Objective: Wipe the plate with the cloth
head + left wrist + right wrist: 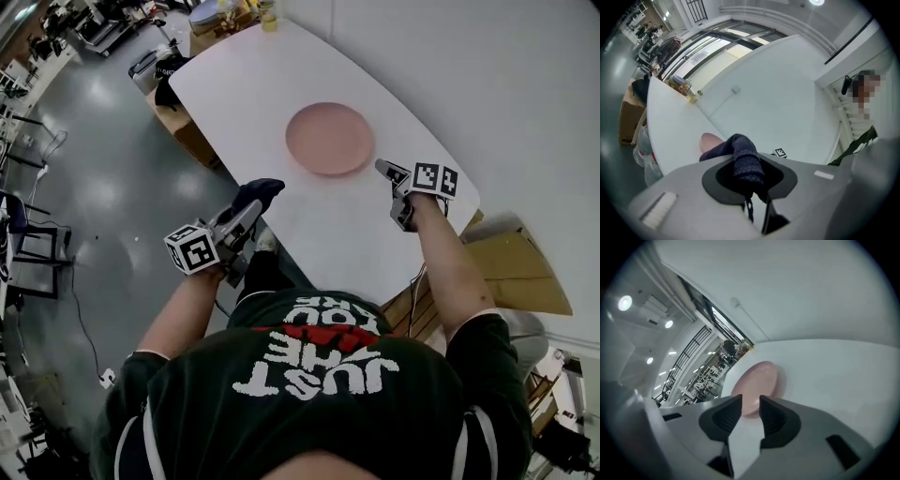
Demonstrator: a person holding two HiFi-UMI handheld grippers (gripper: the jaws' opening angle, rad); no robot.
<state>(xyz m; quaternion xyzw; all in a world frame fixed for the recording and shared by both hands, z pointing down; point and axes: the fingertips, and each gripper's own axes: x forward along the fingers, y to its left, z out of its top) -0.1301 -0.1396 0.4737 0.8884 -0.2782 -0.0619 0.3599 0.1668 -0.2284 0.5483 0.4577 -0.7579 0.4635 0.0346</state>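
None of the wiping is happening yet: your left gripper (247,216) is clamping the cloth (260,191) short of the plate (329,138); your right gripper (384,170) is hovering, jaws apart, empty.

The white worktop (281,84) has rounded corners. A pink plate (329,139) lies flat on it, roughly mid-surface. Small containers (269,16), too distant to make out, stand at its far end.

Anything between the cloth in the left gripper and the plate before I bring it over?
Nothing visible. The cloth, clamped in the left gripper, is by the near edge of the table, and only bare tabletop lies between it and the plate. The right gripper is off to the other side.
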